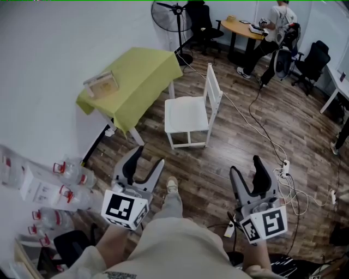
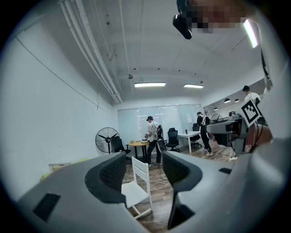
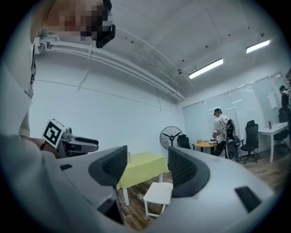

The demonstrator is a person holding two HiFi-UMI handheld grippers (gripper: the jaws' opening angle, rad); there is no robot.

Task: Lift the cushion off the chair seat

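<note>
A white chair (image 1: 188, 117) stands on the wood floor beside a table, its backrest to the right. Its seat carries a flat white cushion (image 1: 184, 113), hard to tell apart from the seat itself. My left gripper (image 1: 147, 159) hovers open well short of the chair, nothing between its jaws. My right gripper (image 1: 246, 166) is also open and empty, off to the chair's lower right. In the left gripper view the chair (image 2: 136, 186) shows between the open jaws of the left gripper (image 2: 143, 170). The right gripper (image 3: 148, 166) frames the seat (image 3: 159, 192) from the side.
A table with a yellow-green cloth (image 1: 136, 76) bearing a clear box (image 1: 101, 83) stands left of the chair. Water bottles (image 1: 71, 174) line the wall at left. Cables and a power strip (image 1: 283, 174) trail over the floor at right. A fan (image 1: 172, 13) and a seated person (image 1: 272, 27) are far back.
</note>
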